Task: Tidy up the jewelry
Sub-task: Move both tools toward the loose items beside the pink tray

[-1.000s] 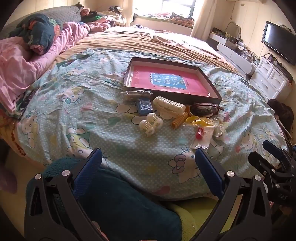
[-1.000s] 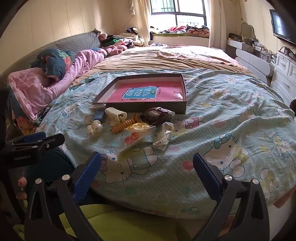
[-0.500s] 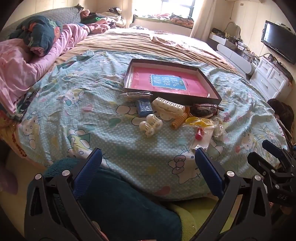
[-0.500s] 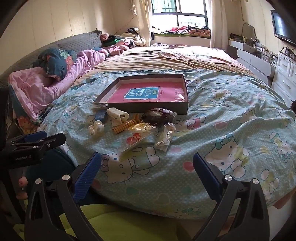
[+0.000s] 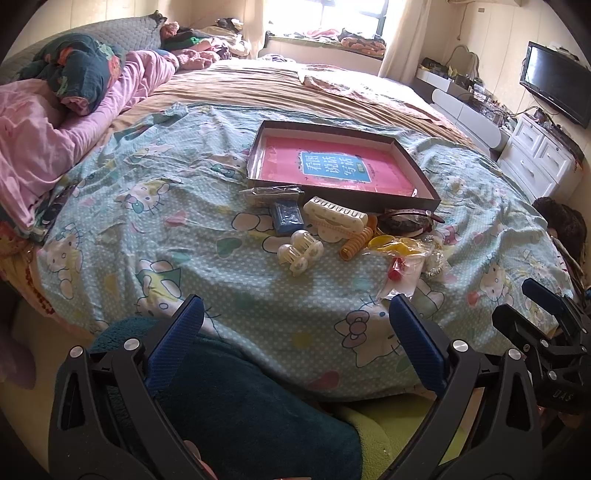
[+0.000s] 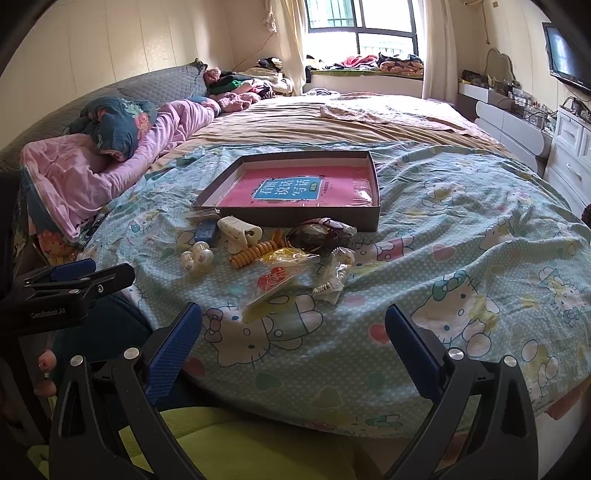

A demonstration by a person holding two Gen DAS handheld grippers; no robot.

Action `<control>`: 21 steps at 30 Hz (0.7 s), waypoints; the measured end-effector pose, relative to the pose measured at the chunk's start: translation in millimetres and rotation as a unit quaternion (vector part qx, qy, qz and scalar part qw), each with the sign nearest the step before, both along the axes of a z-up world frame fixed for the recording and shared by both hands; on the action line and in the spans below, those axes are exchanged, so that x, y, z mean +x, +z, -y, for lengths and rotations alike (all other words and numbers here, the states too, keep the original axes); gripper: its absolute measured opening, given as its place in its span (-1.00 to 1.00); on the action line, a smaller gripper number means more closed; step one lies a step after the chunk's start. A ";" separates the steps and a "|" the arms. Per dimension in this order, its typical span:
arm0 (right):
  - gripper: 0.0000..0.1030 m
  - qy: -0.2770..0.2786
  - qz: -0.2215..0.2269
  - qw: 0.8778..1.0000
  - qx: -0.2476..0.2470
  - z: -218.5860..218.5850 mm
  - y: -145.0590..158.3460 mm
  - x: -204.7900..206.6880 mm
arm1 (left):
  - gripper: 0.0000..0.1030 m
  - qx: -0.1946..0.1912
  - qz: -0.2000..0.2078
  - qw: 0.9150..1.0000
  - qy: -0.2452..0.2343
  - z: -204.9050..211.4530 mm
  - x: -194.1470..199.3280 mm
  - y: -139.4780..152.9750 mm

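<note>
Lying flat on the cartoon-cat bedspread: a shallow dark box lid [image 5: 343,168] with a pink booklet inside, open side up. Just in front of its near wall, clustered close together: a cream claw clip [image 5: 334,218], a small white clip [image 5: 300,252], an orange spiral hair tie [image 5: 355,244], a blue packet [image 5: 286,218], dark-framed glasses [image 5: 406,221]. Nearer still, touching and overlapping: clear bags [image 6: 280,277] with yellow and red pieces inside, contents too small to tell.

Bright window [image 6: 360,27] backlight — fisheye-warped edges
</note>
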State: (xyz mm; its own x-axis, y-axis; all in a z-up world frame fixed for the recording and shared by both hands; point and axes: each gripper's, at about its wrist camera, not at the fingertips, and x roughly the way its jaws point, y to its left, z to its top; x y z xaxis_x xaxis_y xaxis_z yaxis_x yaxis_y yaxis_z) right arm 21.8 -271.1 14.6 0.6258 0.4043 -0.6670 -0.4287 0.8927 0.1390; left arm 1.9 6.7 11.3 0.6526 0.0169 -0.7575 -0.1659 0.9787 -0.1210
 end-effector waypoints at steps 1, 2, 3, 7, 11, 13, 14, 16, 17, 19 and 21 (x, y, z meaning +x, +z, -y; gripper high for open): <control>0.91 0.000 0.000 1.000 0.000 -0.3 0.2 -0.1 | 0.82 0.000 0.000 1.000 0.000 0.8 -0.4 -0.5; 0.91 0.001 0.000 1.000 0.001 -0.2 0.2 -0.2 | 0.82 0.000 0.001 1.000 0.000 1.3 -1.0 -1.0; 0.91 0.000 0.000 1.000 0.001 -0.3 0.3 -0.4 | 0.82 0.000 0.001 1.000 0.000 0.5 -0.7 0.0; 0.91 -0.001 0.000 1.000 0.000 -1.3 0.5 -0.7 | 0.82 0.001 0.001 1.000 0.000 1.6 -1.1 -0.6; 0.91 0.000 0.002 1.000 0.001 -1.3 0.5 -1.0 | 0.82 0.003 0.003 1.000 0.000 2.7 -2.3 3.7; 0.91 0.001 0.002 1.000 0.002 -0.6 -0.3 -0.3 | 0.82 0.003 0.002 1.000 0.000 3.0 -2.4 3.5; 0.91 0.001 0.002 1.000 0.002 -0.5 0.0 -0.6 | 0.82 0.003 0.002 1.000 0.000 2.6 -2.2 4.5; 0.91 0.001 0.002 1.000 0.002 -0.7 -0.3 -0.6 | 0.82 0.002 0.003 1.000 -0.001 4.1 -2.7 6.4; 0.91 0.001 0.002 1.000 0.002 -0.6 -0.4 -0.8 | 0.82 0.003 0.003 1.000 -0.001 4.4 -2.8 6.1; 0.92 0.001 0.002 1.000 0.002 -0.7 -0.3 -0.8 | 0.82 0.003 0.004 1.000 -0.001 4.2 -2.8 6.2; 0.91 0.002 0.003 1.000 0.002 -1.9 -0.9 -0.9 | 0.82 0.002 0.003 1.000 0.000 3.8 -2.6 7.7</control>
State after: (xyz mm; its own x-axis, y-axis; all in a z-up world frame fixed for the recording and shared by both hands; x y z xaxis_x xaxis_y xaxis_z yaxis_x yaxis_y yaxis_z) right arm 20.9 -269.2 13.7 0.6275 0.4103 -0.6618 -0.4339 0.8900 0.1404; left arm -0.7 2.9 19.1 0.6579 0.0203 -0.7528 -0.1648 0.9793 -0.1176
